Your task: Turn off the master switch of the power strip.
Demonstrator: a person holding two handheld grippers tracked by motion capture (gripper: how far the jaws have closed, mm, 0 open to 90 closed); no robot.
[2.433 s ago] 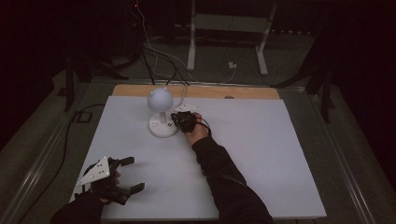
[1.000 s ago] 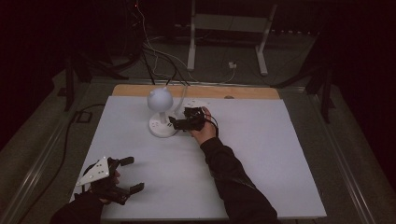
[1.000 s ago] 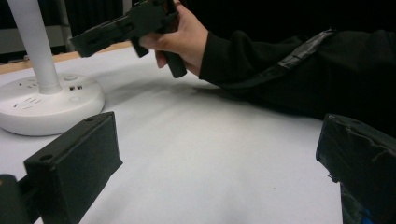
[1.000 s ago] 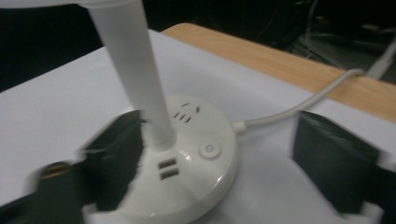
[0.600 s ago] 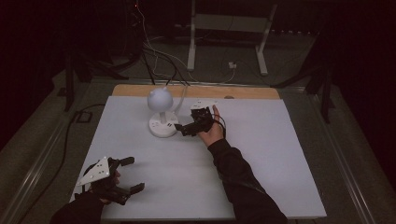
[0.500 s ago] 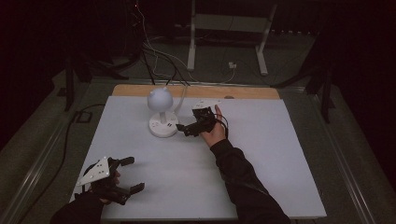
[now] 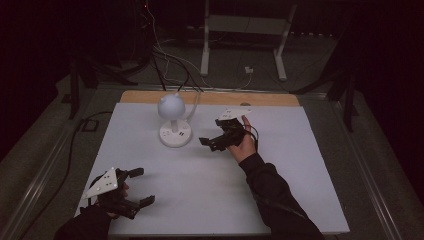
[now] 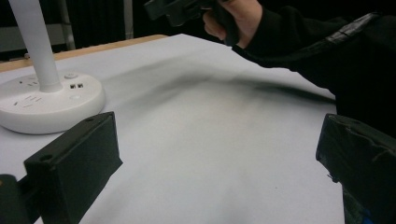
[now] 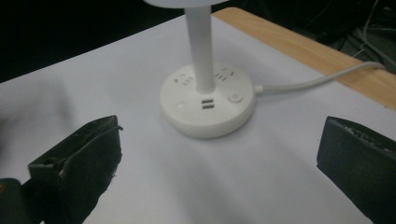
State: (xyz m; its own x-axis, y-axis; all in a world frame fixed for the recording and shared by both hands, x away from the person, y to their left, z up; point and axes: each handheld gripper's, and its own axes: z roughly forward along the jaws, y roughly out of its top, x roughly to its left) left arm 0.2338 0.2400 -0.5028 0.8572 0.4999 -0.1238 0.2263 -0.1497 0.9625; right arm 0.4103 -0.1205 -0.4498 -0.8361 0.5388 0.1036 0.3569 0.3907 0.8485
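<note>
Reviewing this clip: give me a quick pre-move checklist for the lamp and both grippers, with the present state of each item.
1. Right gripper open, nothing between its jaws: ok.
2. Right gripper apart from the lamp base: ok.
3. Lamp upright on the white table: ok.
4. Lamp cable trails away from the grippers: ok.
5. Left gripper open, nothing between its jaws: ok.
6. Lamp switched on: not ok, the globe looks unlit.

The lamp (image 7: pixel 174 119) is plain white, its cord (image 9: pixel 317 80) white too. The table (image 7: pixel 200 190) is pale grey-white with a light wooden far edge. Both tools, left tool (image 7: pixel 135 186) and right tool (image 7: pixel 212 133), are black, each topped by a grey plate. The sleeve (image 7: pixel 275 200) is black.
</note>
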